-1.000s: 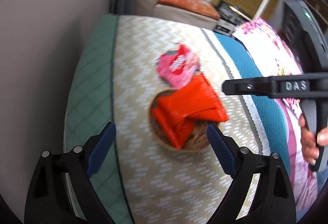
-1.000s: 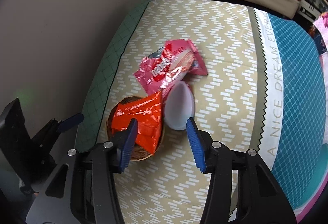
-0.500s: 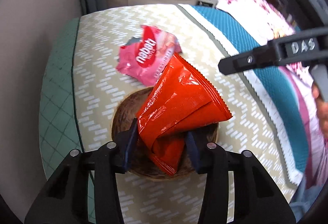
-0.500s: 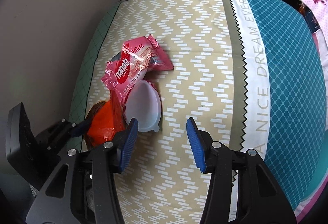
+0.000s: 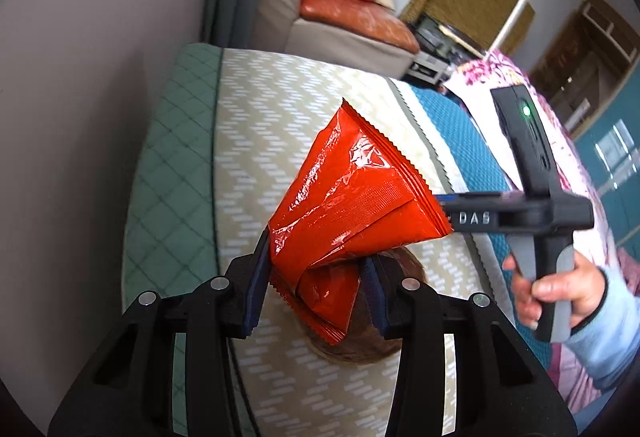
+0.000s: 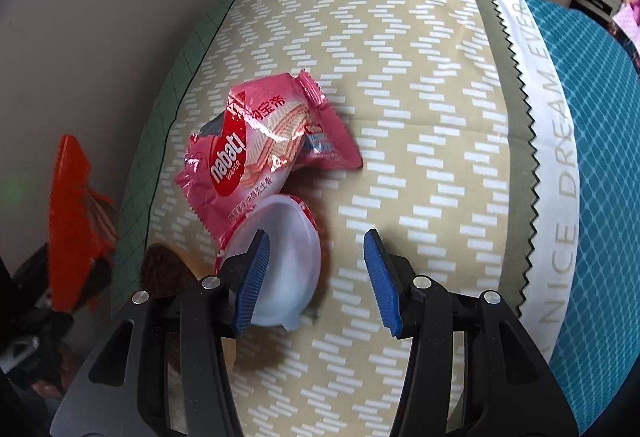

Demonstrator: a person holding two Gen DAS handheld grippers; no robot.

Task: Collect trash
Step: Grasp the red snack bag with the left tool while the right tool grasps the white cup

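Note:
My left gripper [image 5: 316, 277] is shut on the lower end of a red foil wrapper [image 5: 352, 197], which hangs above a brown woven basket [image 5: 360, 351] on the bed. In the right wrist view the same red wrapper [image 6: 70, 217] shows at the far left, above the basket [image 6: 164, 269]. My right gripper [image 6: 315, 235] stands open low over the bed cover [image 6: 420, 117]. A white plastic cup [image 6: 288, 257] lies on its side by the left finger and reaches partly into the gap. A pink wafer wrapper [image 6: 256, 157] lies just beyond the cup and touches it.
A grey wall runs close along the bed's left edge. The teal part of the cover [image 6: 600, 157] lies to the right. A person's hand [image 5: 560, 285] in a light blue sleeve holds the right gripper. A sofa with an orange cushion [image 5: 352, 13] stands beyond the bed.
My left gripper closed on the red wrapper in the basket and lifted it clear. My right gripper sank and shifted, so the white cup now sits by its left finger.

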